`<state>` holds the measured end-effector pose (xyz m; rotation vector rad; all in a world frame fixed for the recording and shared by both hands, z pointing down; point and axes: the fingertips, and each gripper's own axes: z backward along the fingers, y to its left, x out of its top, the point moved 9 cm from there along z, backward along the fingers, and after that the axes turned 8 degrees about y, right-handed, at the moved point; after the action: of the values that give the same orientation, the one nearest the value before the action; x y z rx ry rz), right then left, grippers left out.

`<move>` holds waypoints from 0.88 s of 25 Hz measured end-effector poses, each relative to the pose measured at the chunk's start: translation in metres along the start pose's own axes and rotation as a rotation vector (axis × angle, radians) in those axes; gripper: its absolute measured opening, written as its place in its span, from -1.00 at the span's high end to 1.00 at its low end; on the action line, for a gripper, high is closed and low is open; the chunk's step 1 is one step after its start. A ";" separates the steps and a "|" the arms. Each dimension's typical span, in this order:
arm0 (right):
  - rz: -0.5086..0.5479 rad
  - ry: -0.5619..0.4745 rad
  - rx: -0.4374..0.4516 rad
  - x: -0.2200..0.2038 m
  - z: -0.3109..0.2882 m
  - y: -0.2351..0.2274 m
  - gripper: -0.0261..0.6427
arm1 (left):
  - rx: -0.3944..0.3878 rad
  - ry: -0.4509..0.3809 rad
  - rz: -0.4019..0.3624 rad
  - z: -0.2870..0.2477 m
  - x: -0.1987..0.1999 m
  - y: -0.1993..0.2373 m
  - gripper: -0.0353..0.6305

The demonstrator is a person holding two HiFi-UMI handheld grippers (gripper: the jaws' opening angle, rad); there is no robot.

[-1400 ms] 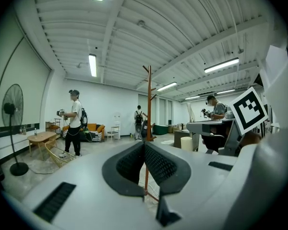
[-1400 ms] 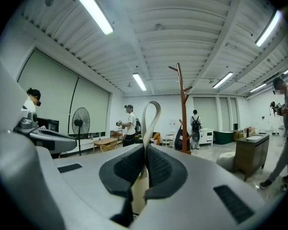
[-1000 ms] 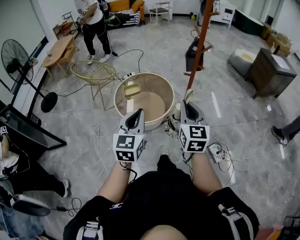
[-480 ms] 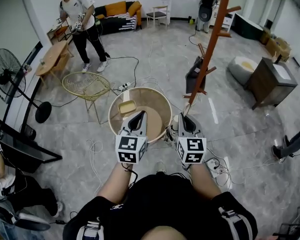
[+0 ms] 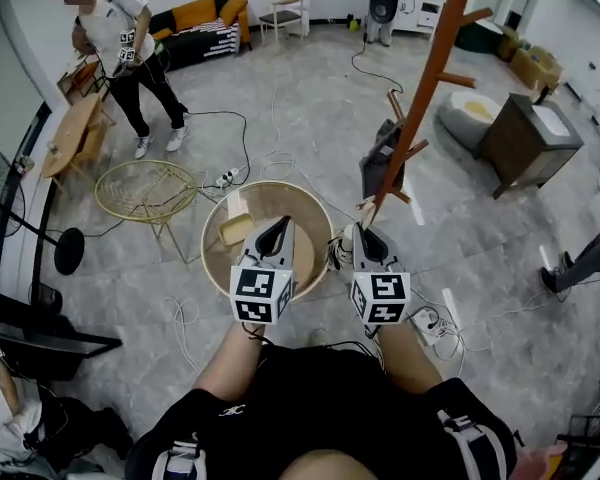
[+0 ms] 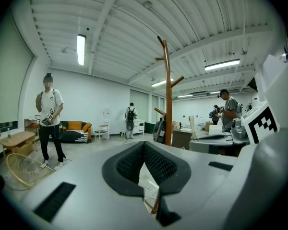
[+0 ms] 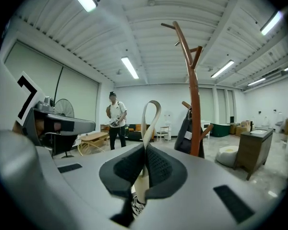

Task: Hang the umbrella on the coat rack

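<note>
Grey stone floor spreads through a busy room, with cables trailing across it. Since a second ago the coat rack has drawn closer and now rises just ahead of the right gripper, a dark bag already on a low peg. The person is walking up to it. Right fingers are clenched on the umbrella. Its strap loops up above them and the body hangs below, largely hidden. The left gripper hovers over a round tub, fingers clenched and, as far as I can tell, on nothing. The approach looks nearly done; next, I judge, the strap gets lifted toward a free peg.
</note>
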<state>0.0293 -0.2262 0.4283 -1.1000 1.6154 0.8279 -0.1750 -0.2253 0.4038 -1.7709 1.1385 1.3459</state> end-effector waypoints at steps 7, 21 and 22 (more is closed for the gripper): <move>-0.071 0.049 -0.190 0.013 -0.053 -0.006 0.87 | -0.115 0.060 -0.021 -0.037 0.015 0.064 0.84; -0.115 0.273 -0.384 -0.056 -0.124 -0.024 0.87 | -0.210 0.143 -0.044 -0.077 -0.010 0.100 0.84; -0.110 0.287 -0.385 -0.062 -0.130 -0.027 0.87 | -0.209 0.147 -0.046 -0.080 -0.012 0.101 0.84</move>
<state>0.0175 -0.3357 0.5256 -1.6268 1.6483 0.9658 -0.2342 -0.3343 0.4391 -2.0624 1.0572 1.3678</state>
